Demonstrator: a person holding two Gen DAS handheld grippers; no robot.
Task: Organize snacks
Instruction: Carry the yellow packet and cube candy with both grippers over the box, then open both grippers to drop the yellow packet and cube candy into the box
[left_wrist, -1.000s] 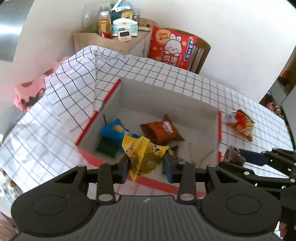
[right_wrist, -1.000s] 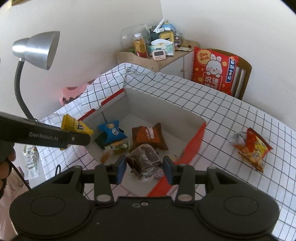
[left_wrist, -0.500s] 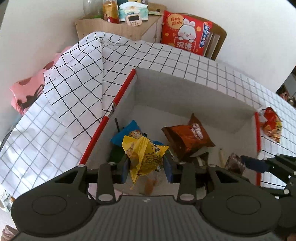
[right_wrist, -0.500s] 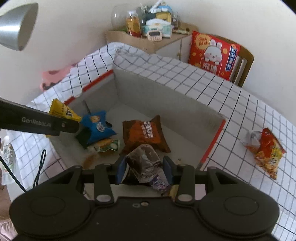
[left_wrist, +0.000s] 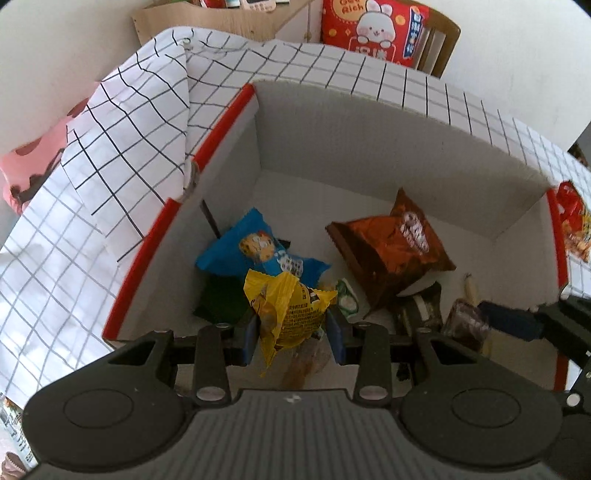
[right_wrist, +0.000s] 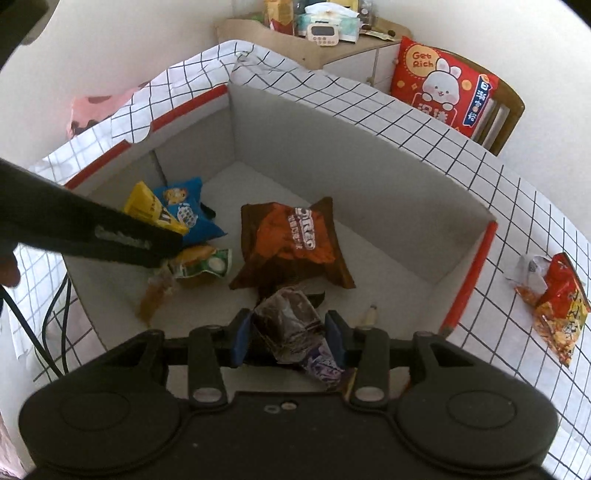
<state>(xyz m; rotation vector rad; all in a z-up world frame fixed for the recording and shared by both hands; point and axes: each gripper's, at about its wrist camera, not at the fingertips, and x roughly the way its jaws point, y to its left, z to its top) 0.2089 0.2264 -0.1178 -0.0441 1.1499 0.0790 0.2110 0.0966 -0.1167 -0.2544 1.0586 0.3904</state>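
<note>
My left gripper (left_wrist: 291, 338) is shut on a yellow snack packet (left_wrist: 288, 314) and holds it inside the open white box with red rims (left_wrist: 369, 140), over its near left part. My right gripper (right_wrist: 290, 338) is shut on a dark brown snack packet (right_wrist: 291, 323) over the box's near side (right_wrist: 369, 147). In the box lie a blue cookie packet (left_wrist: 258, 251), an orange-brown Oreo bag (right_wrist: 295, 240), a green-white packet (right_wrist: 207, 264) and a dark green packet (left_wrist: 221, 302). A red-orange snack bag (right_wrist: 557, 306) lies on the checked cloth right of the box.
The box stands on a table with a white checked cloth (right_wrist: 424, 122). Behind it are a wooden cabinet (right_wrist: 332, 48) with bottles and a timer, and a chair with a red rabbit cushion (right_wrist: 443, 88). Black cables (right_wrist: 55, 332) hang at the left table edge.
Both grippers have moved forward and down into the box, each still holding its packet. The box contents have not moved.
</note>
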